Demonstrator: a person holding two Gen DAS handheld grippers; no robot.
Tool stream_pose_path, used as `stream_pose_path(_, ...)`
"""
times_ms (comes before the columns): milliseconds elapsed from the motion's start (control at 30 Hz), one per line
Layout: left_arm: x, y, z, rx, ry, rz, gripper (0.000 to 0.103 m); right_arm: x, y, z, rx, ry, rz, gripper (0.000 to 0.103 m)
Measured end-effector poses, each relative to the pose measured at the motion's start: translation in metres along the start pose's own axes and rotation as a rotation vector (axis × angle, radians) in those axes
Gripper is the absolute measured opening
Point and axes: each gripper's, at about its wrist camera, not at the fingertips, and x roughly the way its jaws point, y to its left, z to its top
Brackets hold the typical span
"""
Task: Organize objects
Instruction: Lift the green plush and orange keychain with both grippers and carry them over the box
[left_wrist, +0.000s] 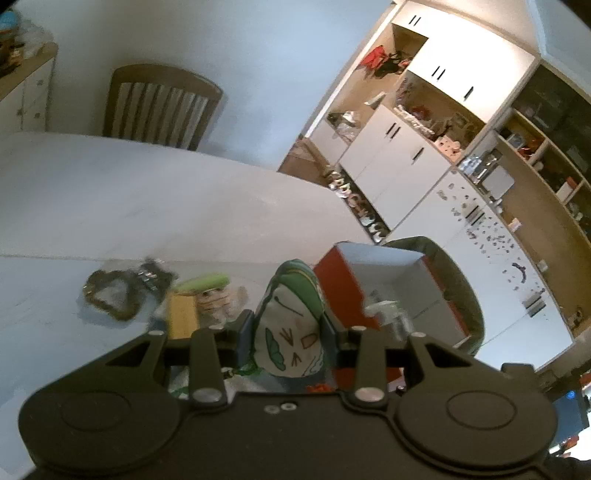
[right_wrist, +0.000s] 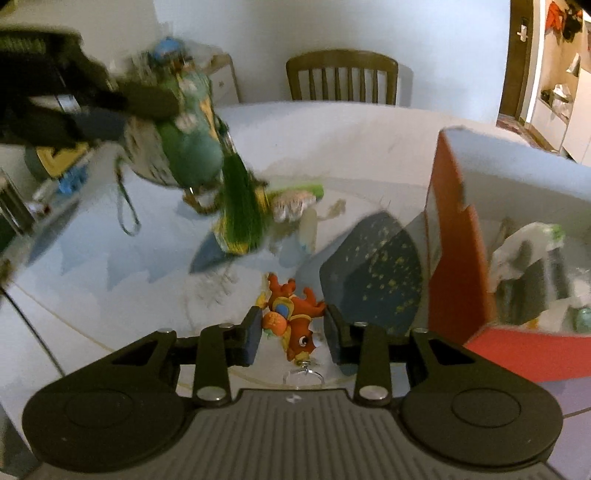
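My left gripper (left_wrist: 287, 328) is shut on a green and white plush charm (left_wrist: 291, 321) with a drawn face and holds it above the table; it also shows in the right wrist view (right_wrist: 184, 147), blurred, with a green tassel (right_wrist: 240, 214) hanging below. My right gripper (right_wrist: 293, 332) is open, its fingers on either side of an orange plush keychain (right_wrist: 295, 317) that lies on the table. A red box (left_wrist: 343, 291) with a white inside stands to the right; in the right wrist view (right_wrist: 454, 236) it holds several items.
On the white table (left_wrist: 147, 206) lie a brown frame-like piece (left_wrist: 110, 295), a yellow block (left_wrist: 183, 317) and a green-topped toy (right_wrist: 295, 203). A dark blue starred pouch (right_wrist: 373, 273) lies beside the box. A wooden chair (right_wrist: 341, 75) stands behind; cabinets (left_wrist: 406, 147) to the right.
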Motion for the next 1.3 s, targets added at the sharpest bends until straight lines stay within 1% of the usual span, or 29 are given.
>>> stream_pose_path(133,0.002,-0.021,0.007,0.012,0.0,-0.041,0.037,-0.03,-0.013,0.014,0.026,-0.034,0.028,0.034)
stream_pose_path(267,0.005,-0.05,0.016,0.05,-0.017,-0.068,0.037,-0.057,-0.033,0.026,0.05,-0.066,0.019,0.034)
stream_pose_path(433,0.02,-0.089,0.028,0.088,-0.015,-0.098,0.038,-0.087,-0.064,0.04,0.06,-0.114,-0.017,0.035)
stream_pose_path(633,0.055,-0.133,0.037,0.12,0.005,-0.125,0.038,-0.11,-0.106,0.049,0.041,-0.158,-0.101,0.035)
stream_pose_path(833,0.092,-0.175,0.042,0.167,0.027,-0.123,0.038,-0.111,-0.151,0.047,0.056,-0.148,-0.164,0.035)
stream_pose_path(1033,0.128,-0.216,0.047,0.229,0.042,-0.117,0.038,-0.098,-0.199,0.039,0.071,-0.125,-0.211,0.035)
stream_pose_path(1200,0.163,-0.235,0.046,0.241,0.066,-0.114,0.038,-0.085,-0.227,0.032,0.077,-0.093,-0.232,0.035)
stream_pose_path(1300,0.184,-0.241,0.042,0.256,0.079,-0.093,0.038,-0.074,-0.237,0.028,0.066,-0.067,-0.24,0.035)
